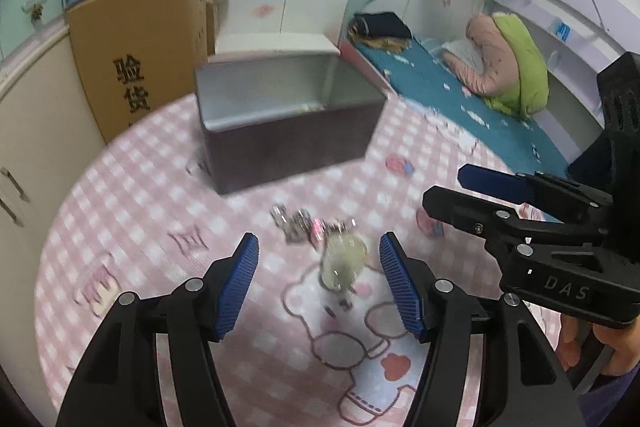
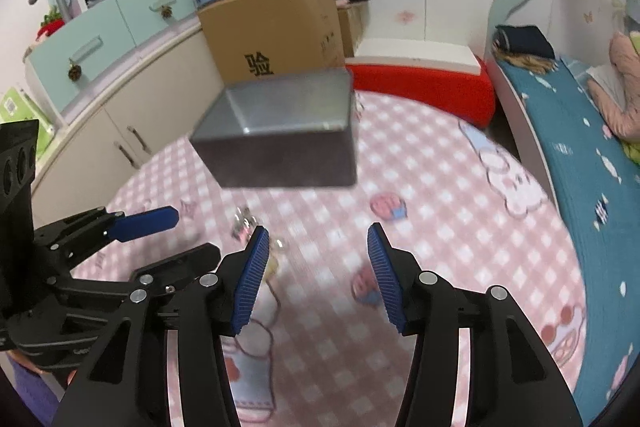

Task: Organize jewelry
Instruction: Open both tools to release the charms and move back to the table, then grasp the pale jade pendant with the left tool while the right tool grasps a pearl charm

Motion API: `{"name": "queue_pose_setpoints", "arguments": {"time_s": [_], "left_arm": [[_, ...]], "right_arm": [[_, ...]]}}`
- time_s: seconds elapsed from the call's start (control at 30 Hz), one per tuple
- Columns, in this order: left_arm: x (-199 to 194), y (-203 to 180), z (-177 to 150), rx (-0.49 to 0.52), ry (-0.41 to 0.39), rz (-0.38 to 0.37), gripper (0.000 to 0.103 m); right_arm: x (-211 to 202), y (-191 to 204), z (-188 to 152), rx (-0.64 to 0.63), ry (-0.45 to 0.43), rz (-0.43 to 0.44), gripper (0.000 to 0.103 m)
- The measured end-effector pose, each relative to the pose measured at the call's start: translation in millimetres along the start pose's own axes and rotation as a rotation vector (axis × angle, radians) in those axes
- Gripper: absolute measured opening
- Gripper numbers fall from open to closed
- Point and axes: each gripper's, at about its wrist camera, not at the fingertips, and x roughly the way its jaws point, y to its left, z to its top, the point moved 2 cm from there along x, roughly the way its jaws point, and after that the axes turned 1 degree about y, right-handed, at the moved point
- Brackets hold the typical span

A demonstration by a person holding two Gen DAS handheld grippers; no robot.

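A small heap of silver jewelry with pink bits lies on the pink checked cloth, with a pale green round piece beside it. In the left wrist view my left gripper is open, and the green piece sits on the cloth between its blue pads, untouched. A grey metal box stands open behind the heap. My right gripper is open over bare cloth, to the right of the jewelry, which its left finger partly hides. The box stands beyond it.
A cardboard carton and cabinets stand behind the table on the left. A red cushion and a bed with a blue sheet lie to the right. The round table's edge curves close by the bed.
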Motion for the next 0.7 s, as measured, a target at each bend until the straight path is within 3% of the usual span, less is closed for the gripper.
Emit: {"name": "queue_pose_setpoints", "arguments": {"time_s": [0.27,0.7], "left_arm": [[25,-16,-10,0.028,0.055,0.031,0.061],[44,-27,-5,0.07,0.081,0.087,0.059]], "right_arm": [[5,-19,-21,0.035,0.021,0.011,0.051],[10,-30,-23,0.054,0.026,0.034,0.051]]}}
